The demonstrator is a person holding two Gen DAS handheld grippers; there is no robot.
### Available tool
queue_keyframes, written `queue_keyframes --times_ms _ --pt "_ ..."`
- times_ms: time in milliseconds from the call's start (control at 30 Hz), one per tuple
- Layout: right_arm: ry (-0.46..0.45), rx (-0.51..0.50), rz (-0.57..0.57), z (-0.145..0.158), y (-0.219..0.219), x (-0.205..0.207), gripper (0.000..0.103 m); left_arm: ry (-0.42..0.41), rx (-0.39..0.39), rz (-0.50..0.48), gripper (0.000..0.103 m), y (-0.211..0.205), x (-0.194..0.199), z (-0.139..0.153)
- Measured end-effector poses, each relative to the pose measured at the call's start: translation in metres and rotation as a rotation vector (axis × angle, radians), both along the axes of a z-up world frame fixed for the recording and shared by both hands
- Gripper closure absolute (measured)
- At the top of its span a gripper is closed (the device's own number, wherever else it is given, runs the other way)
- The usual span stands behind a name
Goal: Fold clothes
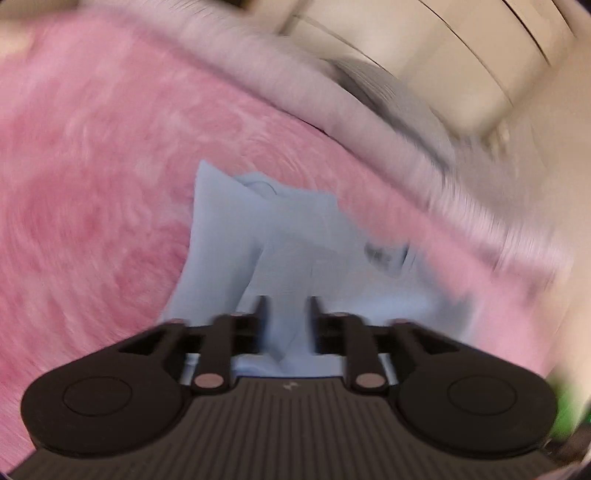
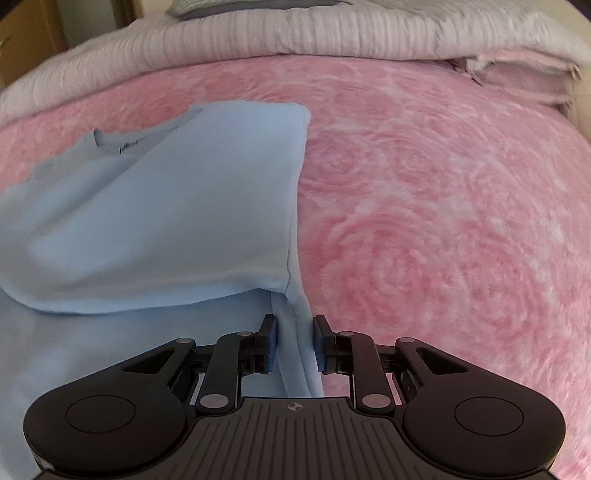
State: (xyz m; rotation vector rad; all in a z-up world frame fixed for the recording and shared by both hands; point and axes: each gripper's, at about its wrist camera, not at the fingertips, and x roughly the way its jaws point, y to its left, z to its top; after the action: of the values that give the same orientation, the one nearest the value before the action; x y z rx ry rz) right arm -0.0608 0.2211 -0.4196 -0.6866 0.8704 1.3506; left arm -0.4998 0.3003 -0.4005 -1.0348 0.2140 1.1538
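Observation:
A light blue long-sleeved top (image 2: 166, 206) lies on the pink bed cover (image 2: 443, 221), with one side folded over its body and the collar at the far left. My right gripper (image 2: 295, 332) hovers over the garment's right edge, and its jaws stand a little apart with the hem running between them. In the blurred left wrist view the same top (image 1: 280, 236) rises in folds toward my left gripper (image 1: 288, 306). Cloth fills the narrow gap between those fingers, and the blur hides whether they pinch it.
A pale ribbed duvet (image 2: 332, 33) is bunched along the far side of the bed, with a grey pillow (image 2: 229, 5) behind it. In the left wrist view a cream wall or cabinet (image 1: 443, 55) stands beyond the bed edge, and something green (image 1: 569, 410) shows at the lower right.

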Motion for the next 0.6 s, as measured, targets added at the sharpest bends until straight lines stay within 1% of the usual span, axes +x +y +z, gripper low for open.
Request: queue_keyframes --times_ms 33,100,167,267,300,333,367,400,467,600 --pt "0.033 0.005 -0.027 0.003 0.000 0.004 0.079 0.003 -0.019 0.003 0.065 0.009 -0.001 0.000" --pt "0.101 0.023 -0.086 0.009 0.003 0.013 0.070 0.010 -0.057 0.008 0.065 0.027 -0.002 0.000" --pt "0.168 0.040 -0.145 0.015 0.006 0.022 0.068 0.036 -0.105 -0.026 0.066 0.048 0.004 -0.008" --pt "0.255 0.063 -0.216 0.021 0.016 0.034 0.068 0.061 -0.172 -0.089 0.069 0.072 0.019 -0.023" --pt "0.279 0.071 -0.231 0.023 0.021 0.038 0.068 0.079 -0.175 -0.102 0.073 0.076 0.023 -0.026" --pt "0.301 0.079 -0.241 0.024 0.026 0.041 0.068 0.104 -0.165 -0.111 0.087 0.078 0.027 -0.028" --pt "0.321 0.086 -0.244 0.024 0.032 0.044 0.068 0.133 -0.146 -0.113 0.094 0.076 0.029 -0.028" --pt "0.339 0.087 -0.245 0.024 0.038 0.046 0.068 0.164 -0.121 -0.110 0.096 0.071 0.030 -0.027" --pt "0.347 0.059 -0.242 0.020 0.050 0.048 0.068 0.226 -0.070 -0.105 0.097 0.062 0.031 -0.026" --pt "0.289 0.010 -0.217 0.006 0.057 0.044 0.068 0.351 0.032 -0.093 0.096 0.043 0.034 -0.022"
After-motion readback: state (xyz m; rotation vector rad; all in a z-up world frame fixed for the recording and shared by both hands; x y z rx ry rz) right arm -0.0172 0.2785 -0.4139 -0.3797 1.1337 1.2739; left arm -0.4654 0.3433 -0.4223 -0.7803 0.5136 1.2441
